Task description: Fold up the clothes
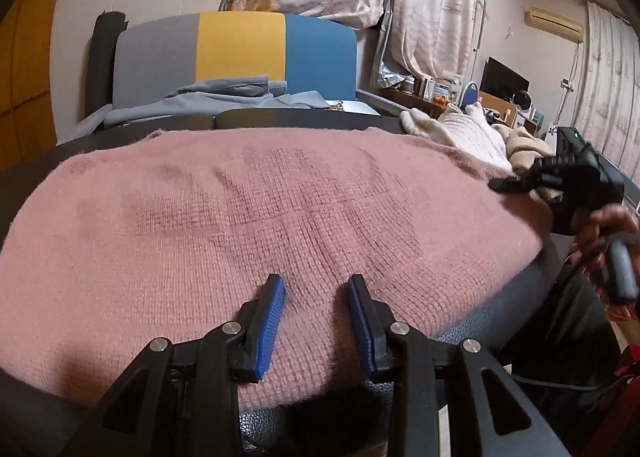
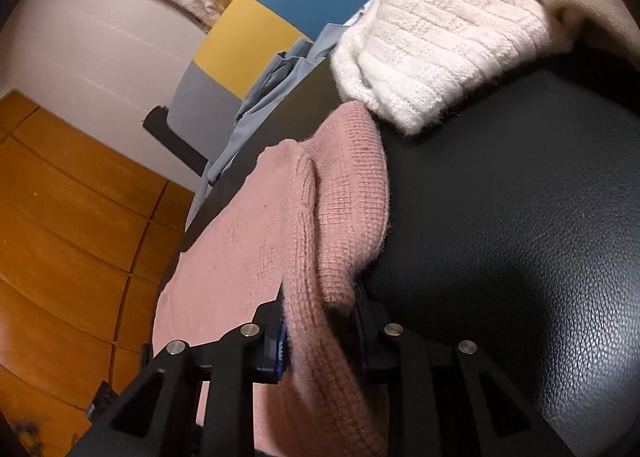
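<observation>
A pink knit sweater (image 1: 280,197) lies spread over the black table (image 1: 304,119). My left gripper (image 1: 318,285) hovers over its near hem; the blue pads (image 1: 272,313) stand apart, with flat knit showing between them and nothing pinched. At the sweater's right edge my right gripper (image 1: 504,184) is held by a hand (image 1: 600,233). In the right wrist view the right gripper (image 2: 320,293) is shut on a raised fold of the pink sweater (image 2: 240,257), which runs between the fingers and hides the pads.
A white knit garment (image 2: 440,37) and a beige one (image 1: 524,145) are piled at the table's far right. Black leather-like tabletop (image 2: 520,217) is bare right of the sweater. Behind the table stands a grey, yellow and blue chair (image 1: 240,49) with grey-blue clothes (image 1: 224,97).
</observation>
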`<state>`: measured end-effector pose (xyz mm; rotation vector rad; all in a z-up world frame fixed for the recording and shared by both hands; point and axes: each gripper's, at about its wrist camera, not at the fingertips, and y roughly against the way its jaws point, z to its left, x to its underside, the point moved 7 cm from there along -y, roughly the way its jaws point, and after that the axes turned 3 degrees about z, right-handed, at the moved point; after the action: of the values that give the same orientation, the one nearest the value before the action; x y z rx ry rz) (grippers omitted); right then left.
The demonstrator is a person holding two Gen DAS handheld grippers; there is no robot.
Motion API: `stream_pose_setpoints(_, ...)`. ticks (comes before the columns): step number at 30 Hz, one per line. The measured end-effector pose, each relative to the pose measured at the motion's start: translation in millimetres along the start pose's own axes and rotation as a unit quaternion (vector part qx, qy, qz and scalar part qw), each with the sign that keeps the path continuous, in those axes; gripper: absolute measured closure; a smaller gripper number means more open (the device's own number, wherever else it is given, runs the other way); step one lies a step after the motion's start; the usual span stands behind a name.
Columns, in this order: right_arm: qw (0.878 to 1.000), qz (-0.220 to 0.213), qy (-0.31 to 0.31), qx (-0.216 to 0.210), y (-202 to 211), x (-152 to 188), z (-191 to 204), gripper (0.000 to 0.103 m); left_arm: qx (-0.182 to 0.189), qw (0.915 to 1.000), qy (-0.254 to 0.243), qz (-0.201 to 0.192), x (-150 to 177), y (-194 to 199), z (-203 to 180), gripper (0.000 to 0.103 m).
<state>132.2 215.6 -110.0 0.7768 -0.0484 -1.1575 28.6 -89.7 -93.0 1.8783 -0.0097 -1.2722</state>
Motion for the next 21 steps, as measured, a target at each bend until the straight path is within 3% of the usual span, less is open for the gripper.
stream_pose_setpoints(4,0.995,0.006,-0.081,-0.058,7.2,-3.5,9.5,0.078,0.010,0.9999,0.006,0.001,-0.2,3.8,2.1,0.070)
stream_pose_setpoints(7,0.991,0.013,-0.092,-0.091,14.6,-11.3,40.4,0.079,0.016,0.9996,0.023,-0.003,-8.6,12.8,16.6,0.070)
stream_pose_setpoints(11,0.990,0.023,-0.073,-0.116,16.0,-21.9,102.5,0.079,-0.080,0.9930,0.057,-0.066,-14.1,51.5,76.4,0.070)
stream_pose_setpoints(15,0.989,0.048,-0.046,-0.135,-3.7,-18.8,167.3,0.079,-0.155,0.9835,0.090,-0.025,10.2,57.5,143.7,0.070)
stream_pose_setpoints(16,0.987,0.056,-0.041,-0.146,-12.2,-16.2,186.1,0.081,-0.159,0.9820,0.101,-0.012,18.2,55.7,156.6,0.070)
stream_pose_setpoints(17,0.985,0.066,-0.035,-0.158,-22.6,-12.5,206.4,0.083,-0.133,0.9837,0.119,-0.022,21.1,57.8,162.5,0.070)
stream_pose_setpoints(18,0.982,0.076,-0.027,-0.171,-34.2,-8.0,227.1,0.099,-0.115,0.9836,0.135,-0.032,21.0,60.7,166.3,0.070)
stream_pose_setpoints(21,0.977,0.110,0.022,-0.180,-76.0,14.6,289.0,0.102,-0.112,0.9840,0.135,-0.033,22.4,59.0,166.4,0.070)
